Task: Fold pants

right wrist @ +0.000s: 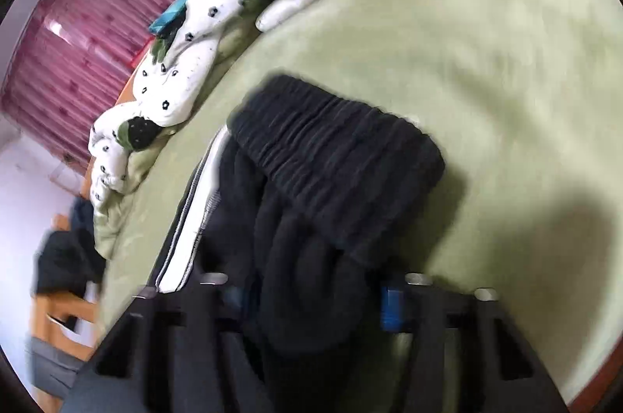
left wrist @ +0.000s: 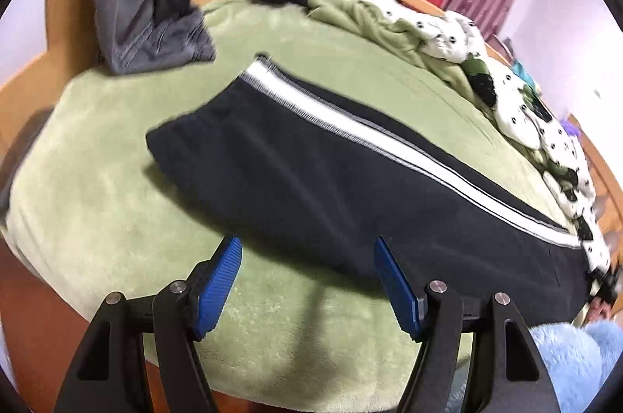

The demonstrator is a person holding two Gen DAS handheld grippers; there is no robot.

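Two tools angle down over the bed. Left tool [left wrist: 307, 280] hangs with jaws apart, empty, just short of the pants' [left wrist: 311, 171] near edge, green blanket [left wrist: 97, 198] bare around. Right tool [right wrist: 311, 300] is blurred; dark cloth sits between its jaws, grip uncertain.

black pants [left wrist: 311, 187] with white stripe [left wrist: 389, 136] on green blanket [left wrist: 117, 198].

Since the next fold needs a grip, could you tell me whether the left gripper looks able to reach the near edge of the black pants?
Probably yes: the left gripper is open, and only bare green blanket lies before the black pants.
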